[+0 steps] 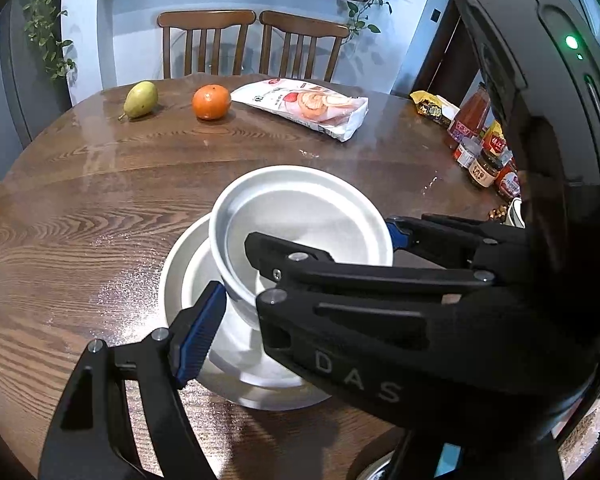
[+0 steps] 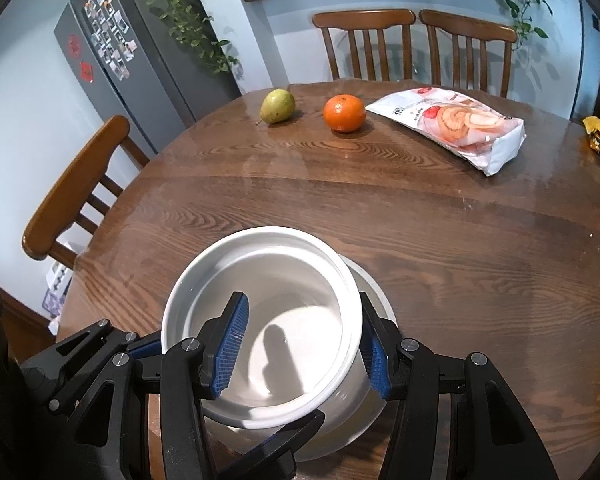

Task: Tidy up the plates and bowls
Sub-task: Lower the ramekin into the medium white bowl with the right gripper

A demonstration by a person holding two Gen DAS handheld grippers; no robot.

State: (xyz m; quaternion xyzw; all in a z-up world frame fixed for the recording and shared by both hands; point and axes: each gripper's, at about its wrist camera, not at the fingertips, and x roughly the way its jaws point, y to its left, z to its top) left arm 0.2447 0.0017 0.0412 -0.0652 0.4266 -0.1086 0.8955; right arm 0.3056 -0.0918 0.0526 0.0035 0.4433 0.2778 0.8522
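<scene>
- Left wrist view: a white bowl [image 1: 300, 216] sits tilted on a white plate [image 1: 204, 320] near the table [image 1: 80, 208] edge closest to the camera, well apart from the pear [image 1: 141, 99], orange [image 1: 211, 101] and snack bag [image 1: 308, 107] lined up along the far edge.
- The bowl looks like glazed ceramic: stiff, smooth and probably slippery, fairly heavy, and likely to chip if knocked against the plate. Its thick wall just under the rim seems the best place to pinch.
- The right gripper [image 1: 320, 252] reaches across from the right, one finger inside the bowl, the other outside its right rim.
- The left gripper [image 1: 292, 312] shows only one blue-padded finger [image 1: 198, 340], lying close to the bowl's lower wall; the other is hidden behind the right gripper, so I cannot tell how far it is open or whether it touches.
- Right wrist view: the bowl [image 2: 268, 320] fills the near foreground, the plate [image 2: 380, 304] showing beneath it on the right.
- The right gripper [image 2: 304, 344] stands at a medium opening, straddling the right wall, left pad [image 2: 230, 344] inside the bowl and right pad [image 2: 374, 356] against the outside; I judge it clamped on the bowl.
- Part of the left gripper [image 2: 288, 436] crosses below the bowl's near rim.
</scene>
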